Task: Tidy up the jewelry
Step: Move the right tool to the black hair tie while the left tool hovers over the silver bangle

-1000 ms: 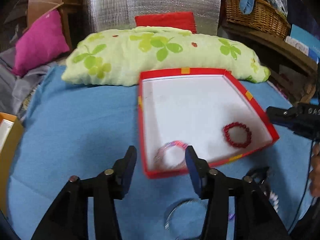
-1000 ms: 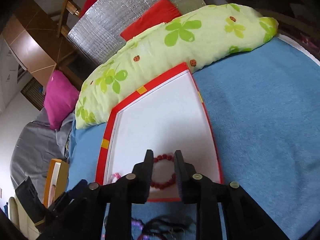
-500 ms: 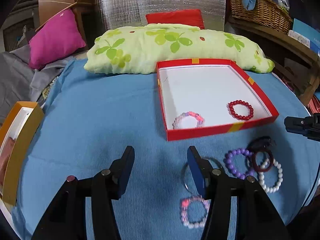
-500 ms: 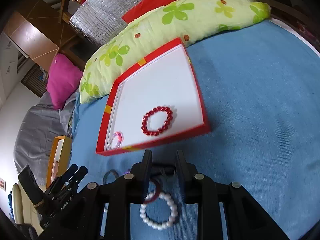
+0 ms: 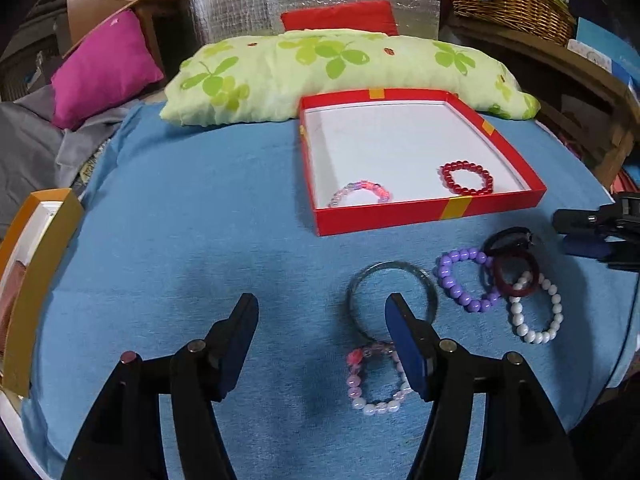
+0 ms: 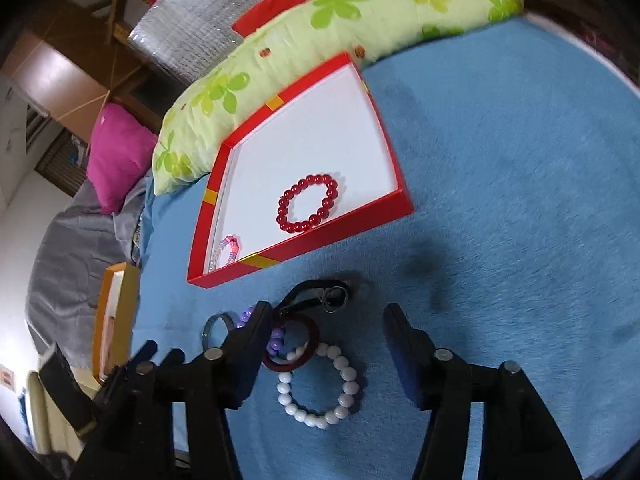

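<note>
While opening over blue cloth [image 5: 168,220], left gripper [image 5: 320,312] jaws bare, silver bangle [image 5: 390,270] beside right finger, pink-white bracelet [image 5: 376,380] nearer. Right gripper [image 6: 328,312] jaws likewise widening, empty, above white bead bracelet [image 6: 320,384]. Farther off, red box [image 6: 340,228] holding red bracelet [image 6: 308,208], pink bracelet [image 5: 360,198].

Black tongs [image 5: 322,312], blue inner pads, silver round screws

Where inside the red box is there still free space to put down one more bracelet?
The red box is bare across its far half, toward the green pillow. Its near edge is fuller: the pink bracelet sits in the near-left corner, the red bead bracelet near-right. A narrow bare gap lies between them.
</note>
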`<state>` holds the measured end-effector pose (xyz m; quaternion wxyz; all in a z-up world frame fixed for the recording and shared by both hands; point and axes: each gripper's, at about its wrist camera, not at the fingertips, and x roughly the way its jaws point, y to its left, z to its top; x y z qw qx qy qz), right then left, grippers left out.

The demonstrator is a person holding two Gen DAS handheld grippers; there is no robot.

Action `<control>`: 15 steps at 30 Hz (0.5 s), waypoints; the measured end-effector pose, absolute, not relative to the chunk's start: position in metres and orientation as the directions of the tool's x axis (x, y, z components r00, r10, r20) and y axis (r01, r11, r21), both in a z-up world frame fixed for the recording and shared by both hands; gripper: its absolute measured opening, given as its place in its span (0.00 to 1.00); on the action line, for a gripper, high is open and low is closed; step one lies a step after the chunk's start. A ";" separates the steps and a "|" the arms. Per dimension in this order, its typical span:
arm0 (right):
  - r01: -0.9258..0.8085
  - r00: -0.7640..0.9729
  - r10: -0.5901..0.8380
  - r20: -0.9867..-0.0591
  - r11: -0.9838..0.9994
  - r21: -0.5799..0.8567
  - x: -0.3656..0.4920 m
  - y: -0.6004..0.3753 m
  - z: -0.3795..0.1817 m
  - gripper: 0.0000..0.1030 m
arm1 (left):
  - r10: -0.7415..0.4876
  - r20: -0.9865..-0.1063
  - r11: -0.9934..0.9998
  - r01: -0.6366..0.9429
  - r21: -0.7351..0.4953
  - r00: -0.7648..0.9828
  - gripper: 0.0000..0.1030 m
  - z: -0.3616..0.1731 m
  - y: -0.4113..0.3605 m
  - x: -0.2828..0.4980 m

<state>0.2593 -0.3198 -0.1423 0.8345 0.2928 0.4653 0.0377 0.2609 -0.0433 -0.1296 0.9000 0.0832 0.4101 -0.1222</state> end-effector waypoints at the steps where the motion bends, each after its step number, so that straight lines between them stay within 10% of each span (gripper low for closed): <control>1: 0.220 0.557 0.338 -0.759 0.821 0.527 0.262 -0.320 -0.145 0.56 | -0.163 -0.763 0.954 0.297 0.040 0.626 0.66 -0.130 -0.045 0.262; 15: 0.355 0.517 0.357 -0.778 0.738 0.574 0.291 -0.319 -0.173 0.16 | -0.216 -0.820 0.923 0.384 0.005 0.530 0.74 -0.148 -0.067 0.265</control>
